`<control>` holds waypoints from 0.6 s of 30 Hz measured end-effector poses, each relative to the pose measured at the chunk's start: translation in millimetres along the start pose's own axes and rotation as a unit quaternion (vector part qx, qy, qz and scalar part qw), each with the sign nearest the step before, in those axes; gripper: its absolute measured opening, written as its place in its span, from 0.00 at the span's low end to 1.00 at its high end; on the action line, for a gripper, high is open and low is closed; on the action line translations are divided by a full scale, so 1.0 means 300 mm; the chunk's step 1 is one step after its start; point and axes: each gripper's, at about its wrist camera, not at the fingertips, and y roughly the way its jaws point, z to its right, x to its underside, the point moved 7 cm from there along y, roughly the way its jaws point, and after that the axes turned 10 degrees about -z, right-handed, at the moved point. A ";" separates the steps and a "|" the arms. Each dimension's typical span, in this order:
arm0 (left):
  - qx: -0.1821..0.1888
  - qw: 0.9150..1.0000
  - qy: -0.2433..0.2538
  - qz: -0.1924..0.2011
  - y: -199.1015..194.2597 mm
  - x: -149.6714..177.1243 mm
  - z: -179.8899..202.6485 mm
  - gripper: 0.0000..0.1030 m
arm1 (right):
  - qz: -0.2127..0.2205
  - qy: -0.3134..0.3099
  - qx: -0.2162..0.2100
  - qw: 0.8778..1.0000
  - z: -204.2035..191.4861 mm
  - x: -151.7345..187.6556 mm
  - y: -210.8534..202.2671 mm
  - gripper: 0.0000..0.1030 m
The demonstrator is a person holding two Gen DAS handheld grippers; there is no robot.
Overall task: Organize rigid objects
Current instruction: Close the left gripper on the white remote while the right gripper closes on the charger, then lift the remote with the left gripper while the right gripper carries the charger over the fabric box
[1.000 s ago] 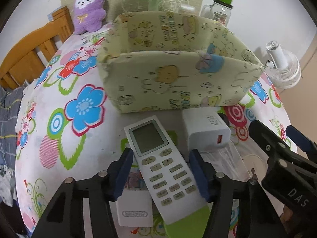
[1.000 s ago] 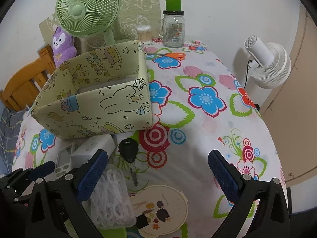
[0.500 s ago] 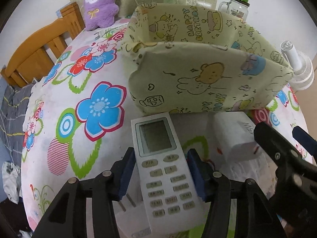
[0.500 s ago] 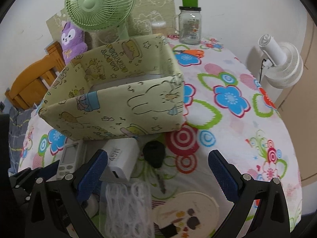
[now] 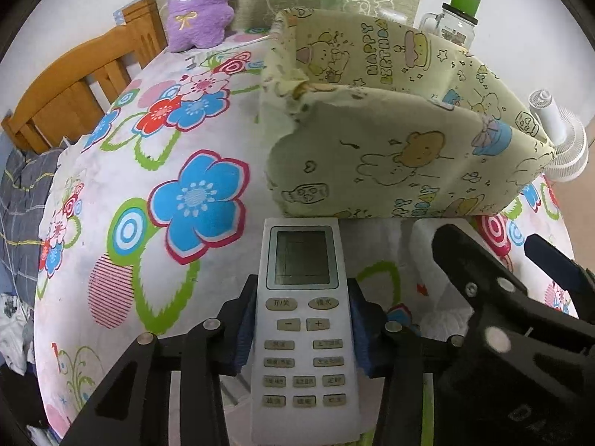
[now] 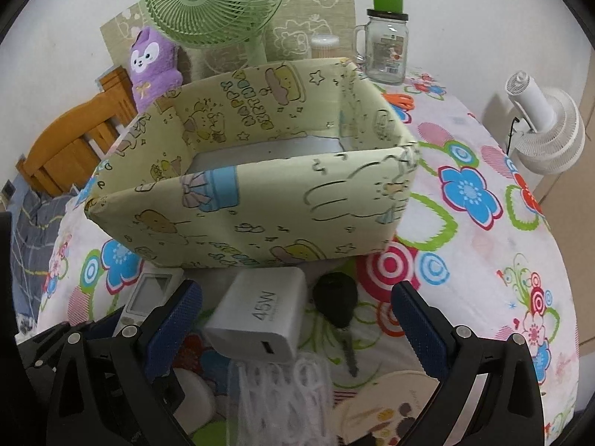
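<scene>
Your left gripper [image 5: 303, 329] pinches the white remote [image 5: 303, 319] (screen end forward). It lies just before the yellow box [image 5: 401, 171], near the table's [image 5: 111, 193] front edge.

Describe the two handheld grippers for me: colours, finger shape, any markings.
Both look alike: matte black plastic frames with silver screw heads at the joints. The left gripper and right gripper each have two angular black fingers faced with dark blue textured pads. The right gripper's body, seen from the left camera, carries pale lettering beginning "DA". No cables or sleeves show.

White wall [image 6: 465, 7], wooden chair [image 5: 74, 85]
</scene>
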 end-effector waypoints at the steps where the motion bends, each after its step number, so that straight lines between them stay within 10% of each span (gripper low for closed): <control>1: -0.002 1.000 0.000 0.001 -0.001 0.000 -0.007 0.44 | 0.000 -0.002 0.000 1.000 -0.008 0.001 0.004 0.94; 12: -0.013 1.000 -0.007 0.010 -0.007 0.012 -0.058 0.44 | -0.023 -0.014 0.018 0.999 -0.050 0.004 0.062 0.54; 18: -0.004 1.000 -0.021 0.009 -0.015 0.006 -0.078 0.44 | -0.037 -0.014 0.042 0.998 -0.051 0.024 0.067 0.49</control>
